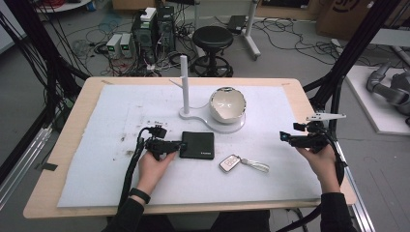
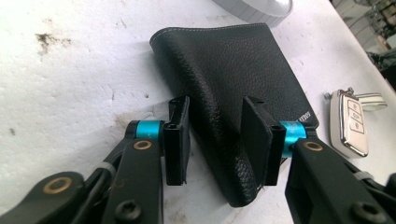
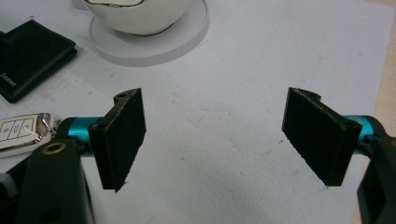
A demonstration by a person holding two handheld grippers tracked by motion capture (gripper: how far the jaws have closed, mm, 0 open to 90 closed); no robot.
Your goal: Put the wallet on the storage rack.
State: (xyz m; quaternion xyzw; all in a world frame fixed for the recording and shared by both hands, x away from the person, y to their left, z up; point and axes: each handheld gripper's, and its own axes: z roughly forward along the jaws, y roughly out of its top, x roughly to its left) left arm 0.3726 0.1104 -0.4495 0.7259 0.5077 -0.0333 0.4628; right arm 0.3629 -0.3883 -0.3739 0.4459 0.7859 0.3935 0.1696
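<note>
A white foam mat (image 1: 96,174) covers the wooden table (image 1: 53,159). At mat centre lies a black leather wallet (image 1: 198,144), flat and folded.

The left gripper (image 1: 169,144), held in the person's left hand (image 1: 153,166), meets the wallet at its 9 o'clock edge. In the left gripper view the jaws are partly spread, one on either side of the wallet's (image 2: 233,88) near corner; the right-hand pad (image 2: 256,128) lies against the leather, while a narrow gap appears at the other pad (image 2: 180,135). No firm pinch can be confirmed.

A car key fob (image 1: 230,163) with a pale strap (image 1: 256,166) lies at 4 o'clock from the wallet, just beside it and not touching.

A white stand (image 1: 184,87) with an upright post sits at 12 o'clock from the wallet; a white bowl (image 1: 227,105) rests tilted on the stand's round base.

The right gripper (image 1: 285,137), in the right hand (image 1: 321,162), is at the mat's 3 o'clock edge, well apart from all items. Its jaws are spread wide with bare mat (image 3: 224,140) between them.
</note>
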